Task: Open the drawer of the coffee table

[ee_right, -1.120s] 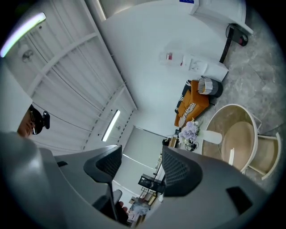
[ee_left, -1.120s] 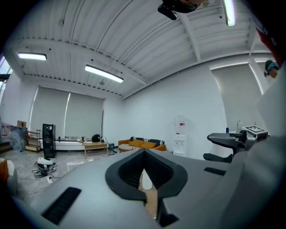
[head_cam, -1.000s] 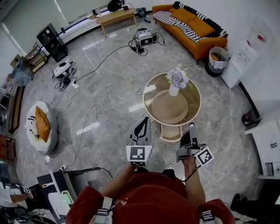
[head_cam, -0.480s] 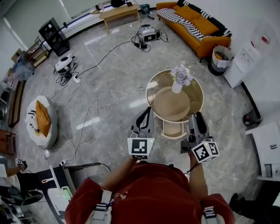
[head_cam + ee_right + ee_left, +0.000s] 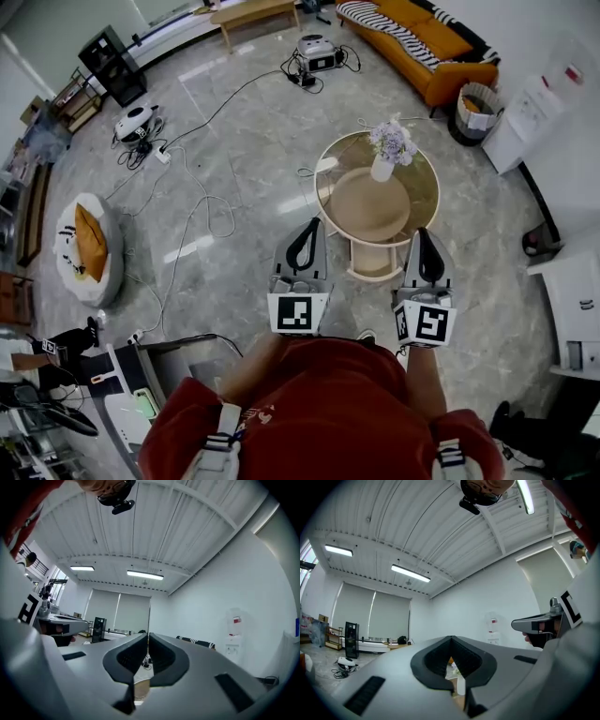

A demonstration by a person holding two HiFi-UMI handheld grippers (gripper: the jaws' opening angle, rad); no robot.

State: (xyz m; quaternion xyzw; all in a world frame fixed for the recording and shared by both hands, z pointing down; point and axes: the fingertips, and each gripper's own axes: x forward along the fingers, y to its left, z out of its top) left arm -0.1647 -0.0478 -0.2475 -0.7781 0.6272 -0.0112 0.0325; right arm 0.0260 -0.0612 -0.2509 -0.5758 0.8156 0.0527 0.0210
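Observation:
The round coffee table [image 5: 427,202] has a glass top with a vase of flowers [image 5: 386,155] on it. A cream drawer [image 5: 375,260] sticks out from the table's near side, over the floor. My left gripper [image 5: 307,225] hangs level to the left of the drawer, jaws shut and empty, as the left gripper view shows [image 5: 451,639]. My right gripper [image 5: 424,232] hovers just right of the drawer, apart from it. Its jaws are shut on nothing in the right gripper view [image 5: 148,634].
An orange sofa [image 5: 412,37] and a waste bin [image 5: 475,108] stand beyond the table. Cables [image 5: 202,202] trail over the marble floor at the left, near a round cushion bed [image 5: 86,248]. A white cabinet [image 5: 572,300] stands at the right.
My right gripper has rolled upright and closed its jaws. Both grippers have risen toward the camera, and the right one has come away from the drawer.

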